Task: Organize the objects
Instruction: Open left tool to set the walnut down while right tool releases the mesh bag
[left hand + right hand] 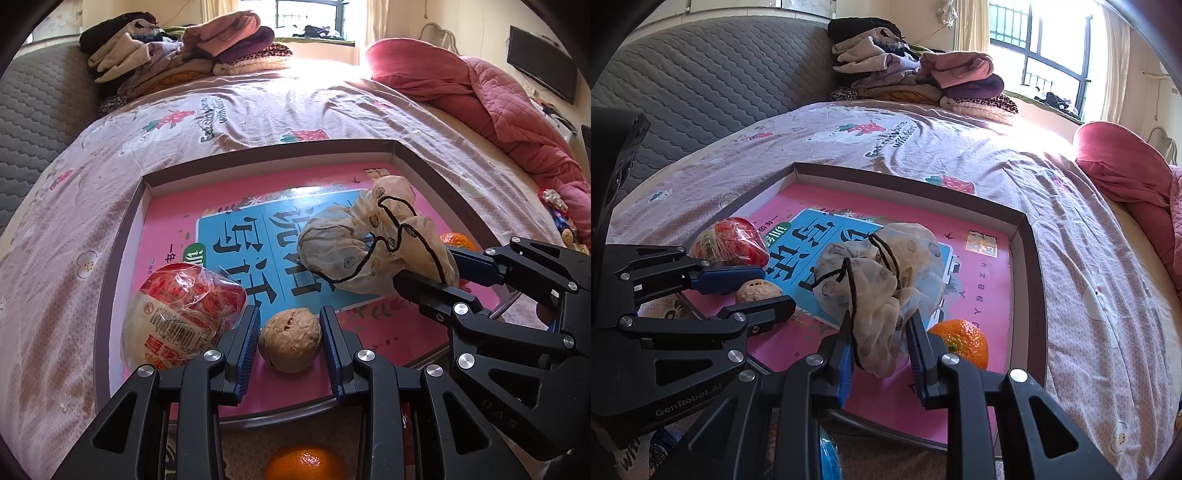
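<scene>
A shallow box (122, 236) with a pink and blue printed floor lies on the bed. My left gripper (290, 332) is open, its fingers on either side of a walnut (290, 339) on the box floor, with small gaps. It also shows in the right wrist view (753, 286), with the walnut (757, 290). My right gripper (879, 332) is shut on a beige mesh drawstring bag (882, 280), also seen in the left wrist view (369, 240). A red and white wrapped snack (177, 314) lies left of the walnut. An orange (964, 341) sits in the box by the right gripper.
Another orange (304, 463) lies below the box's near edge. Folded clothes (184, 48) are piled at the bed's far end. A red quilt (498, 92) lies at the right. A grey padded headboard (701, 81) stands at the left. The patterned sheet (258, 110) surrounds the box.
</scene>
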The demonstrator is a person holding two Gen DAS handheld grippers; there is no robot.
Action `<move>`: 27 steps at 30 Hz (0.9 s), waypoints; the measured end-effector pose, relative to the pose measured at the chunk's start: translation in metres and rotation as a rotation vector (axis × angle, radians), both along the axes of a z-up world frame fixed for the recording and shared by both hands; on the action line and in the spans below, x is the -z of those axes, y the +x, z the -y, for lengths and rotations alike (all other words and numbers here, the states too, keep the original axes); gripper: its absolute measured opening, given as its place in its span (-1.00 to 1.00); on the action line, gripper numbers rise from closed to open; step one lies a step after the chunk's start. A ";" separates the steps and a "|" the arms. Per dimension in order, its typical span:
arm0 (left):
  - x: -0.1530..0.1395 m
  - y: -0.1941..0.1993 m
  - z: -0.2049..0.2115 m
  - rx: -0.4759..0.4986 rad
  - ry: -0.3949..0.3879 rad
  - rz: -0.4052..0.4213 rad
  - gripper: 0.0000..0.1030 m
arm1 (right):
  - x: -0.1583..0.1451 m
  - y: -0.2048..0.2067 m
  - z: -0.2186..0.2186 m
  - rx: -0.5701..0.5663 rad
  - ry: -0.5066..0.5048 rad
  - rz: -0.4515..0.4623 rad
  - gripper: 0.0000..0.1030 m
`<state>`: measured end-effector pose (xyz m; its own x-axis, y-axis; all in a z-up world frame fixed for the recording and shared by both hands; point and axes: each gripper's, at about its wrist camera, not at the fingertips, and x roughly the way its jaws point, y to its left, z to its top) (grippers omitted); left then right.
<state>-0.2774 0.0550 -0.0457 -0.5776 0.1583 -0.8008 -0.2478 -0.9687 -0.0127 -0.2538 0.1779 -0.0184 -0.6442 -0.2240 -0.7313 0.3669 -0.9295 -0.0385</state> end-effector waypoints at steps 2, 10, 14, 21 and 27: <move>0.000 0.000 0.000 -0.002 0.000 0.001 -0.33 | 0.000 0.000 0.000 0.002 -0.004 0.003 -0.50; -0.003 -0.003 0.007 -0.009 0.023 0.018 -0.26 | -0.004 0.002 -0.003 0.011 -0.005 -0.001 -0.43; -0.002 -0.003 0.009 -0.007 0.034 0.026 -0.22 | -0.005 0.002 -0.003 0.014 -0.005 -0.004 -0.40; 0.001 -0.003 0.005 0.002 0.032 0.041 -0.21 | -0.008 0.001 -0.005 0.023 -0.008 -0.006 -0.35; 0.000 -0.001 0.005 0.009 0.047 0.054 -0.04 | -0.011 0.000 -0.008 0.038 -0.016 -0.013 -0.28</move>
<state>-0.2784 0.0504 -0.0455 -0.5325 0.2013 -0.8222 -0.2541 -0.9645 -0.0715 -0.2536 0.1858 -0.0070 -0.6619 -0.2104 -0.7195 0.3308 -0.9433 -0.0284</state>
